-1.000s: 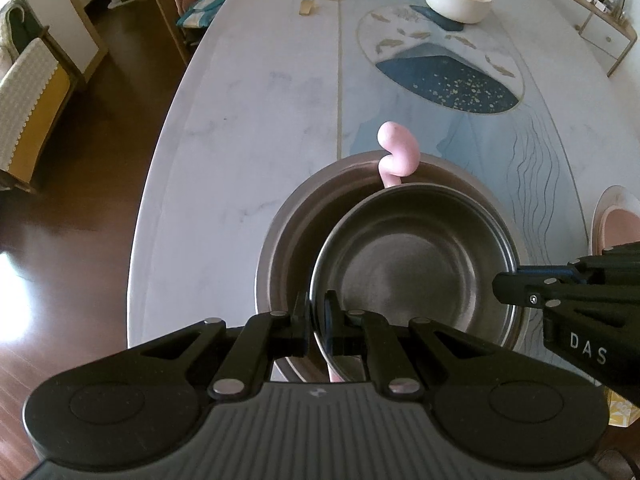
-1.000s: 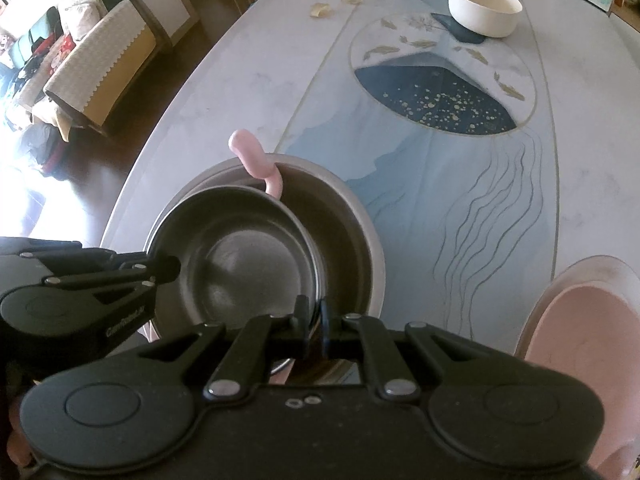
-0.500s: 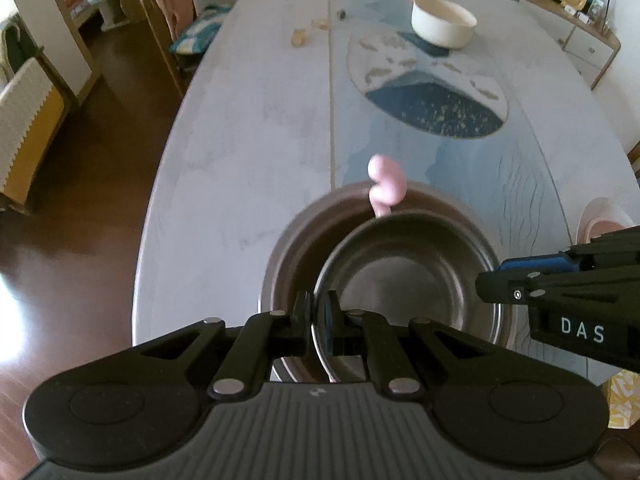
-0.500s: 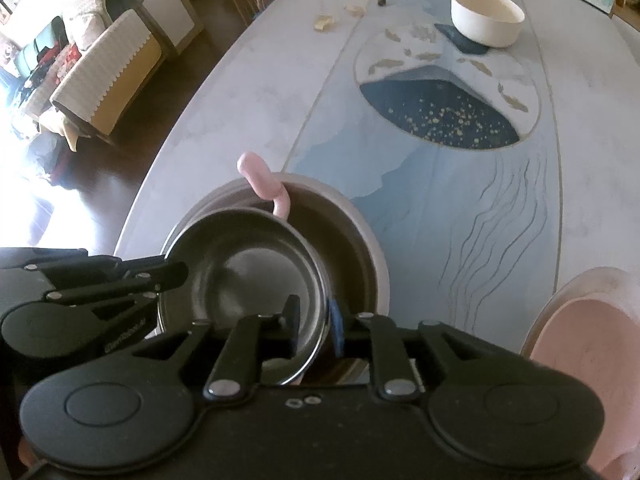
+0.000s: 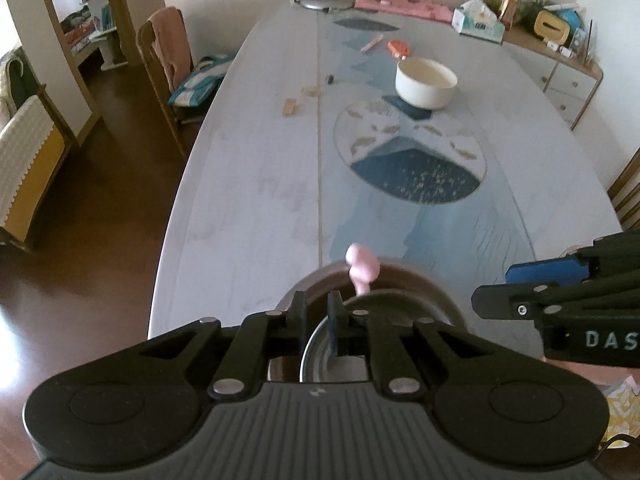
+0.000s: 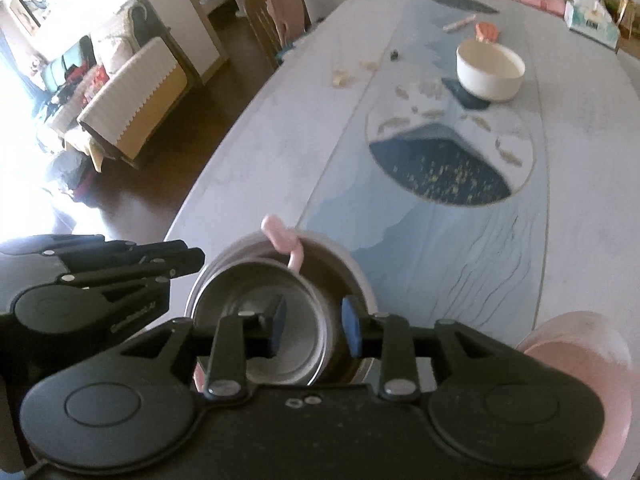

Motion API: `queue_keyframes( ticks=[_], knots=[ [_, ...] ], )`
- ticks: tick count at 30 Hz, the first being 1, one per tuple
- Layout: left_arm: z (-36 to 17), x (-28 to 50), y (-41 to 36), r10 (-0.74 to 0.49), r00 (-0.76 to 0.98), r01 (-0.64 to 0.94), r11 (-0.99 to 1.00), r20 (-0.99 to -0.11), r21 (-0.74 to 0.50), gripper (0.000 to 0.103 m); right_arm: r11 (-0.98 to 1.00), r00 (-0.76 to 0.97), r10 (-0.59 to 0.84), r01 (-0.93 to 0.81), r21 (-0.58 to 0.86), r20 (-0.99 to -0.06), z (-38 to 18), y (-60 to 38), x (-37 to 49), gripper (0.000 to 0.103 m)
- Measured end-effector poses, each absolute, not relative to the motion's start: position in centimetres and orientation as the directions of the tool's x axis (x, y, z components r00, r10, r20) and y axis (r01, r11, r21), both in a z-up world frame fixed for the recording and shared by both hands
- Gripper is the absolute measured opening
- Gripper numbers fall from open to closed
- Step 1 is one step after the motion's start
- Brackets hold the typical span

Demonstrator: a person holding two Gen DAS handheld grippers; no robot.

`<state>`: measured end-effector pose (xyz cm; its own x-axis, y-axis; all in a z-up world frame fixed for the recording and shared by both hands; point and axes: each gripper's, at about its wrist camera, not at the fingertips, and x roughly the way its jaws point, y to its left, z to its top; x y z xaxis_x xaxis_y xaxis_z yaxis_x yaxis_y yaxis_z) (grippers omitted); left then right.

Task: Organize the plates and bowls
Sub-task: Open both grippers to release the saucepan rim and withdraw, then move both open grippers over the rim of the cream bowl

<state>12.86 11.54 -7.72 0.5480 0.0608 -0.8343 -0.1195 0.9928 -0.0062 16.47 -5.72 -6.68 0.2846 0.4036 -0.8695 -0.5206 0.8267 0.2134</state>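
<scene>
A small steel bowl [image 6: 248, 300] sits nested inside a larger brown bowl [image 6: 344, 256] near the table's front edge. A pink spoon handle [image 6: 280, 236] sticks up from the large bowl's far side. My right gripper [image 6: 314, 328] hangs above the small bowl's right rim. Its jaws are opening and the rim shows between the pads, untouched. My left gripper [image 5: 317, 312] hovers over the small bowl's [image 5: 320, 360] left rim with its jaws opening and a narrow gap between the pads. Each gripper shows in the other's view: the right gripper [image 5: 496, 288] and the left gripper [image 6: 192, 260].
A pink plate [image 6: 580, 344] lies just right of the bowls. A white bowl [image 5: 426, 84] stands far back on the patterned table runner [image 5: 412, 168]. A tissue box [image 5: 478, 24], a lamp base [image 5: 320, 0] and small scraps are at the far end. A chair [image 5: 164, 60] stands off the left edge.
Both grippers were shut on the small bowl's rim a second ago. Both have let go and risen, the right one opening first and wider. The small bowl stays nested in the large one.
</scene>
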Motion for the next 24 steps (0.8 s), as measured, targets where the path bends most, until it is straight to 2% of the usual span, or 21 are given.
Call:
queue_keyframes(
  ticks=[18, 21, 22, 23, 24],
  knots=[
    [-1.1, 18.9, 8.9, 0.047, 0.681, -0.075, 0.997, -0.730, -0.006, 0.011, 0.844, 0.454, 0.440, -0.505, 0.183, -0.775, -0.2, -11.1, 22.3, 0.061],
    [-0.1, 20.7, 8.1, 0.037, 0.698, -0.057, 0.998, -0.715, -0.004, 0.024, 0.850, 0.483, 0.440, -0.496, 0.178, -0.757, 0.8, -12.2, 23.9, 0.064],
    [0.1, 21.1, 7.8, 0.034, 0.705, -0.052, 0.999, -0.709, -0.004, 0.036, 0.852, 0.493, 0.439, -0.493, 0.174, -0.751, 1.1, -12.5, 24.4, 0.065],
    [0.4, 21.7, 7.5, 0.034, 0.715, -0.048, 0.999, -0.698, -0.001, 0.053, 0.854, 0.503, 0.438, -0.491, 0.171, -0.745, 1.5, -12.8, 25.1, 0.066],
    [0.7, 22.3, 7.2, 0.038, 0.729, -0.048, 0.999, -0.684, 0.005, 0.060, 0.855, 0.509, 0.438, -0.490, 0.169, -0.741, 1.7, -13.2, 25.6, 0.067]
  ],
)
